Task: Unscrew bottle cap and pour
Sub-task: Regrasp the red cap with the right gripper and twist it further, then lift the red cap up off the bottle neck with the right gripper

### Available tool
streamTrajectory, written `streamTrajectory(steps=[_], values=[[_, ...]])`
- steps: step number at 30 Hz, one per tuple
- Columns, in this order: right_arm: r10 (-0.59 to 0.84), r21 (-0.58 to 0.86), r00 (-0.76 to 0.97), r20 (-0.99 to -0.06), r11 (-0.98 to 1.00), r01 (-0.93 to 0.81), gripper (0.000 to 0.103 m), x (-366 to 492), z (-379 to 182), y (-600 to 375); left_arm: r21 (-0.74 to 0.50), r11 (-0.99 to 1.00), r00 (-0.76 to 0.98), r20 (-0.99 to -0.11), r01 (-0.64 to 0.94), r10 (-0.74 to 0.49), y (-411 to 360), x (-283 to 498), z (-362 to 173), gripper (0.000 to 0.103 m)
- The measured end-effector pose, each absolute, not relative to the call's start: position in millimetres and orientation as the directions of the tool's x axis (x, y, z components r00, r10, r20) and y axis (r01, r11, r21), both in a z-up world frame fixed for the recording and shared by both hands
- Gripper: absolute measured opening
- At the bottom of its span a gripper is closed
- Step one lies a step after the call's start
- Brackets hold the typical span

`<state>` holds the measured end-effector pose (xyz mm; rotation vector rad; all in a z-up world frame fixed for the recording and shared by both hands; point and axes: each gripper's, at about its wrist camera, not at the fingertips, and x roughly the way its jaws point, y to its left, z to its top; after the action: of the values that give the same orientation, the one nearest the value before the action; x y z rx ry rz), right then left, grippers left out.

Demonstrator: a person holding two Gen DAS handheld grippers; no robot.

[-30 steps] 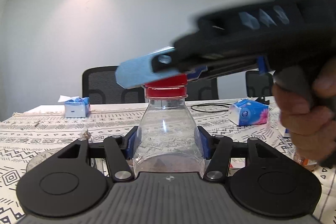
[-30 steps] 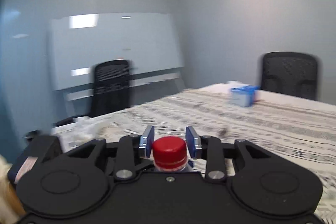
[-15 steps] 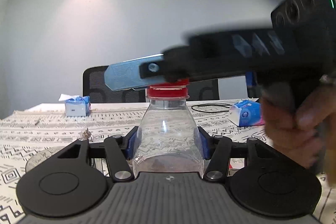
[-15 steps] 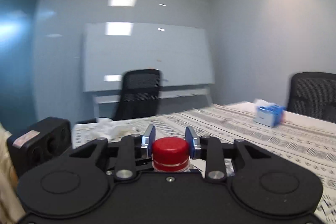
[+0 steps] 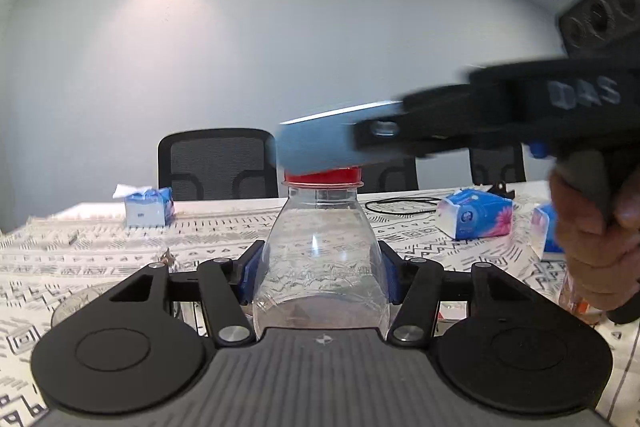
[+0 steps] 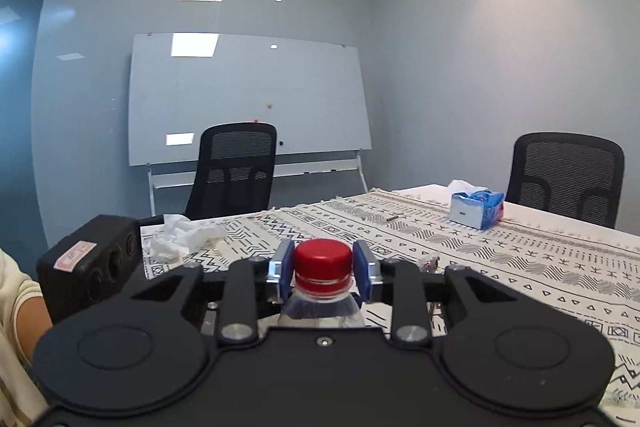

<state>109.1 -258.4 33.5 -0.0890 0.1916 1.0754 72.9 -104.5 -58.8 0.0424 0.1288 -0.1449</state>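
Observation:
A clear plastic bottle (image 5: 320,227) stands upright on the patterned tablecloth, and my left gripper (image 5: 320,269) is shut on its body, a blue pad on each side. Its red cap (image 6: 322,259) sits between the blue pads of my right gripper (image 6: 323,273), which is shut on it from above the bottle's shoulder. In the left wrist view one blue pad (image 5: 320,147) of the right gripper covers most of the cap (image 5: 322,178), and a person's hand (image 5: 592,235) holds the gripper's handle at the right. The bottle's base is hidden.
Blue tissue boxes (image 5: 474,215) (image 5: 148,207) and a black cable (image 5: 400,205) lie on the tablecloth (image 6: 500,251). Crumpled tissue (image 6: 180,233) is at its near corner. Black chairs (image 6: 236,171) (image 6: 564,175) and a whiteboard (image 6: 248,95) stand behind. A clear round vessel (image 5: 76,303) sits low left.
My right gripper has swung round the cap: its view panned from the side wall to the whiteboard, and its pad moved rightward in the left wrist view. The left gripper and bottle stayed put.

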Motion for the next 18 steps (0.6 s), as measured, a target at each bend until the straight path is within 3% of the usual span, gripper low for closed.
streamTrajectory(steps=[5,8,14,18], values=[[0.718,-0.009,0.647,-0.258,0.667,-0.745,0.033,96,42,-215,0.079,0.990,0.987,-0.120,0.116,-0.106,-118,71,-60,0.055],[0.714,0.009,0.657,-0.242,0.679,-0.734,0.032,99,37,-215,0.066,0.992,0.987,-0.124,0.109,-0.101,-116,74,-59,0.055],[0.943,0.048,0.311,-0.115,0.318,-0.947,0.033,139,19,-253,0.048,0.986,0.982,-0.117,0.157,-0.151,-107,72,-60,0.055],[0.952,0.104,0.281,-0.117,0.293,-0.950,0.037,147,22,-256,0.039,0.987,0.981,-0.123,0.157,-0.151,-107,73,-59,0.055]])
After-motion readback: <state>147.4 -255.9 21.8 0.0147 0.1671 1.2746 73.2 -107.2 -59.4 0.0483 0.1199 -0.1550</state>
